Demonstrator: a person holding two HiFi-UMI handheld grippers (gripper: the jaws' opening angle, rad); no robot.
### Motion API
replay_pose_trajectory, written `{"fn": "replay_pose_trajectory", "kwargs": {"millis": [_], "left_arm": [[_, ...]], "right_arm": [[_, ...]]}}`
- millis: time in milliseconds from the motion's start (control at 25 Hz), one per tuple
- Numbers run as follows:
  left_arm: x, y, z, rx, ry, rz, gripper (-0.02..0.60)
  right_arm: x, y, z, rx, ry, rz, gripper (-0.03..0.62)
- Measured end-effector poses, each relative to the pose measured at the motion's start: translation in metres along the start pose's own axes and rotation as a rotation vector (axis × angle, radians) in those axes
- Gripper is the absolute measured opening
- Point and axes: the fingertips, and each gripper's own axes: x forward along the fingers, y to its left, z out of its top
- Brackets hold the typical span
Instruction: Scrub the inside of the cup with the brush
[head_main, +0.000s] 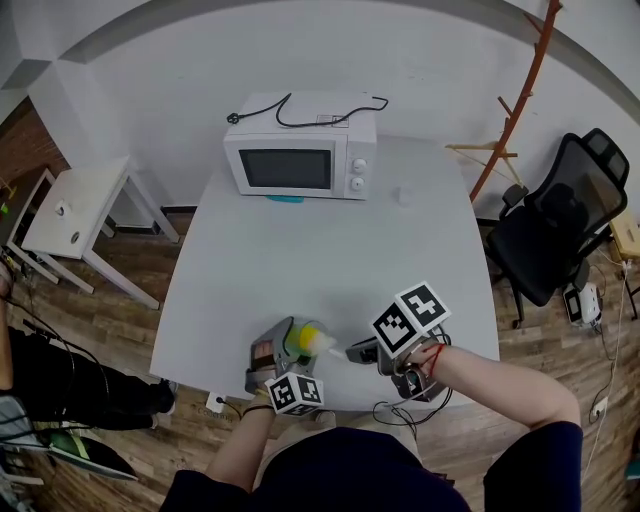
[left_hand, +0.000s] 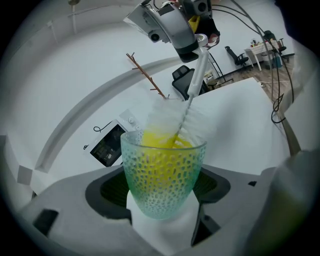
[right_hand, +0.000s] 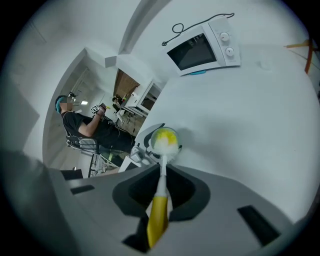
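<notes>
Between the left hand-held gripper's (left_hand: 161, 202) jaws sits the cup (left_hand: 163, 170), brush (left_hand: 186, 112) inside.

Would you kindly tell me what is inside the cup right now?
The head of the brush fills the cup, yellow showing through the wall, white bristles poking above the rim. The cup's bottom is hidden behind that yellow.

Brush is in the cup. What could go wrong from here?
The left hand-held gripper pinches the cup only near its base, so sideways scrubbing might lever it loose. The thin brush handle could twist in the right hand-held gripper. Near the table edge, a dropped cup may fall off.
</notes>
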Motion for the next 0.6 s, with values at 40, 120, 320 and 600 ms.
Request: {"fn": "replay_pose_trajectory", "kwargs": {"millis": [40, 120, 320, 600], "left_arm": [[0.002, 0.001, -0.002, -0.008, -0.001, 0.002, 0.382], [0.006, 0.004, -0.007, -0.032, 0.002, 0.007, 0.382], [0.022, 0.007, -0.026, -0.116, 0.032, 0.000, 0.382], [0.046, 0.002, -0.034, -0.351, 0.044, -0.063, 0.382]], "right_arm": [[-0.003, 0.000, -0.001, -0.002, -0.008, 0.001, 0.049], [-0.009, -0.001, -0.002, 0.000, -0.026, 0.008, 0.049], [-0.024, -0.001, -0.009, 0.011, -0.069, 0.024, 0.049], [-0.040, -0.007, -0.004, 0.051, -0.176, 0.060, 0.049]]}}
